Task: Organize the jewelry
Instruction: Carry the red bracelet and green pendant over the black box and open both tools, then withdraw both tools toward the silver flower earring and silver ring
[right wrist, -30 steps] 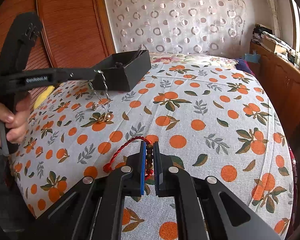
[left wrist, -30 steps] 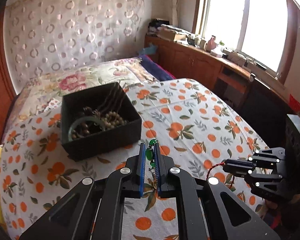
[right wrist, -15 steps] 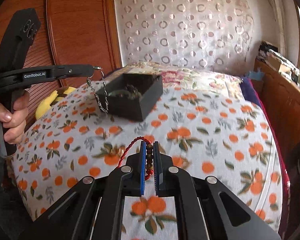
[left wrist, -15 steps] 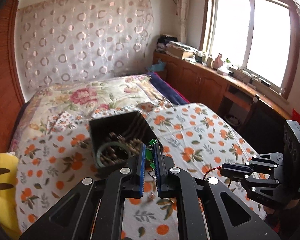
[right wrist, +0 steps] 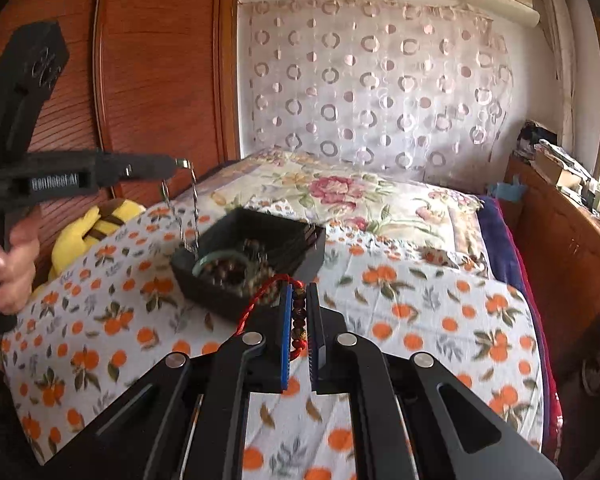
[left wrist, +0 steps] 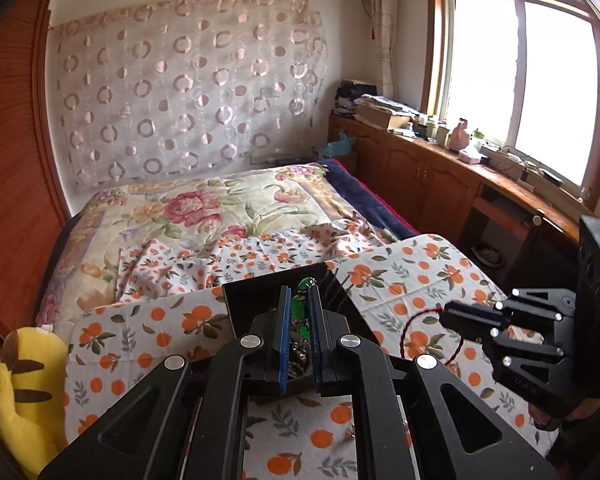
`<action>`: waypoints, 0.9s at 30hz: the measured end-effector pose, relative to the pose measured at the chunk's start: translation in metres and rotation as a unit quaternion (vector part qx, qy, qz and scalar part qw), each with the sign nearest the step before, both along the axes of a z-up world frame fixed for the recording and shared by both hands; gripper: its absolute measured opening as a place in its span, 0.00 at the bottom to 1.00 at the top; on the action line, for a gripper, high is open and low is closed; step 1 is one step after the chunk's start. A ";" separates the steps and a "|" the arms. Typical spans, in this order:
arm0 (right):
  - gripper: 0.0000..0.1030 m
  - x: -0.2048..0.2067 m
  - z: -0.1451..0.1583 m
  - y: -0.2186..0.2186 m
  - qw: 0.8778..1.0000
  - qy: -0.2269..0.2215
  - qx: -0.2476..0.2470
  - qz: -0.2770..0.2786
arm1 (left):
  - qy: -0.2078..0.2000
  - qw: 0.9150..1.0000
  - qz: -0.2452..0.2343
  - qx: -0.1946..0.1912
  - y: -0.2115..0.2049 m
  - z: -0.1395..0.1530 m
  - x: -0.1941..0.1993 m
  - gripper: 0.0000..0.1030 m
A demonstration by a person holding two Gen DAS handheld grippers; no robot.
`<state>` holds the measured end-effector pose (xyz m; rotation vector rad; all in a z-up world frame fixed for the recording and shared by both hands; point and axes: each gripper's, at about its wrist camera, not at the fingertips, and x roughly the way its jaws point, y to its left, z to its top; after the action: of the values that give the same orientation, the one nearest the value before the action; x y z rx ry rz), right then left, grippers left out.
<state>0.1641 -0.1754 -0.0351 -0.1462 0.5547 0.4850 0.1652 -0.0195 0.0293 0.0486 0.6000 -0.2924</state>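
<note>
My left gripper (left wrist: 300, 292) is shut on a green-bead necklace (left wrist: 298, 308). Its silver chain (right wrist: 192, 216) dangles from the left gripper (right wrist: 176, 165) beside the near left corner of the black box (right wrist: 260, 256). In the left wrist view the black box (left wrist: 252, 296) sits directly behind the fingers. The box holds a green bangle (right wrist: 216, 258) and several brown bead strings. My right gripper (right wrist: 300, 288) is shut on a red cord bracelet (right wrist: 298, 320) with brown beads, in front of the box. In the left wrist view the right gripper (left wrist: 446, 313) is at the right, trailing the red cord (left wrist: 414, 322).
The box lies on an orange-print sheet (right wrist: 420, 312) over a bed with a floral quilt (left wrist: 204, 208). A yellow plush toy (left wrist: 24, 392) rests at the bed's left edge. Wooden cabinets (left wrist: 432, 184) run under the window, right of the bed. A hand (right wrist: 8, 264) holds the left gripper's handle.
Both grippers have risen and come closer to the black box. The necklace chain has lifted off the sheet and now hangs beside the box. Both grips are unchanged.
</note>
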 end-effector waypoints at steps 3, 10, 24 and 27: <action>0.08 0.016 0.005 0.006 1.000 0.007 0.018 -0.003 | 0.005 1.000 0.004 0.004 0.000 -0.005 0.008 0.07; 0.08 0.046 0.004 0.024 0.999 0.019 0.036 -0.009 | 0.023 1.000 0.015 0.013 0.002 -0.020 0.024 0.07; 0.09 0.065 -0.027 0.062 0.998 0.064 0.006 0.025 | 0.038 0.999 0.024 0.020 0.005 -0.033 0.026 0.23; 0.17 0.063 -0.026 0.061 0.998 0.061 -0.002 0.026 | 0.040 0.999 0.023 0.020 0.006 -0.035 0.021 0.25</action>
<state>0.2266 -0.1143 -0.0614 -0.1350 0.6728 0.5469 0.1866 -0.0137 -0.0061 0.0625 0.6856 -0.2393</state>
